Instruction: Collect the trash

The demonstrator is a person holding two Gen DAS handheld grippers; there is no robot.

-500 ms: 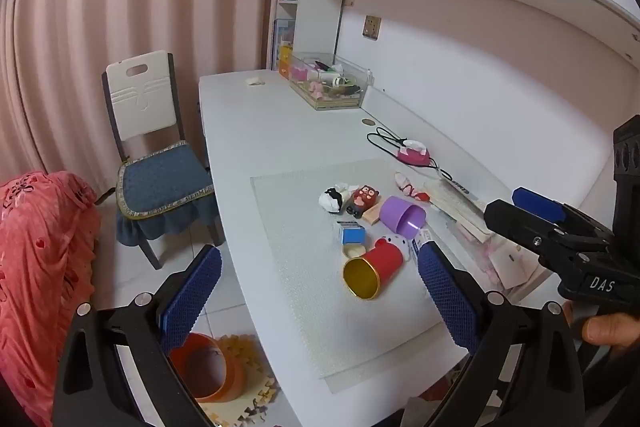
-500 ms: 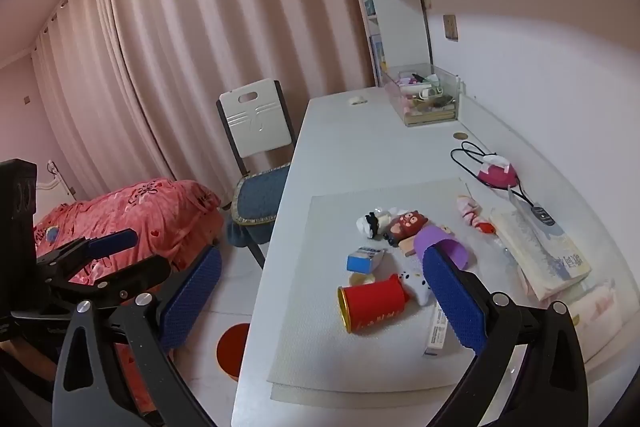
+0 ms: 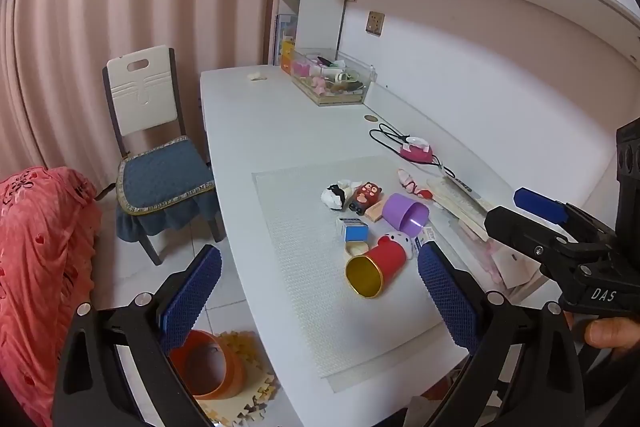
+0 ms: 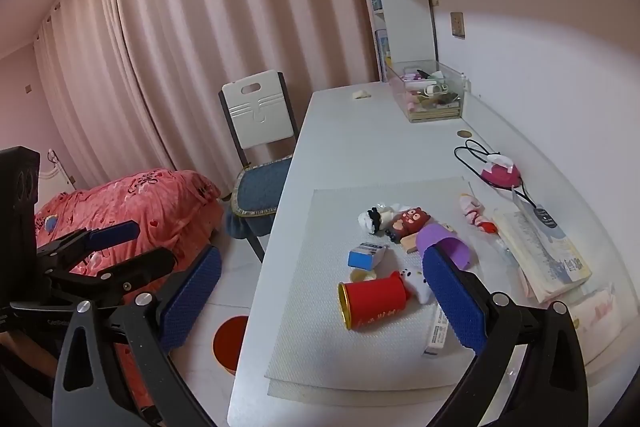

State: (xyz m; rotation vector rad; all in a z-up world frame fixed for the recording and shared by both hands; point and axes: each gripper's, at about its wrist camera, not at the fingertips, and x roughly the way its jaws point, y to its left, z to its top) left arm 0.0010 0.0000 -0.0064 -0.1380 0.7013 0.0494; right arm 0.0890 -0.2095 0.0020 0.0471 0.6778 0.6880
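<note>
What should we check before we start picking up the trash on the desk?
1. Left gripper open and empty: ok, jaws wide, nothing between them.
2. Right gripper open and empty: ok, same.
3. Red cup within easy reach: ok, it lies on its side on the white mat, nearest both grippers.
4. Orange bin ready: ok, it stands on the floor beside the desk, open at the top.
5. Red cup clear of its neighbours: not ok, a small white toy sits right against it.
6. Anything inside the purple cup: cannot tell.
</note>
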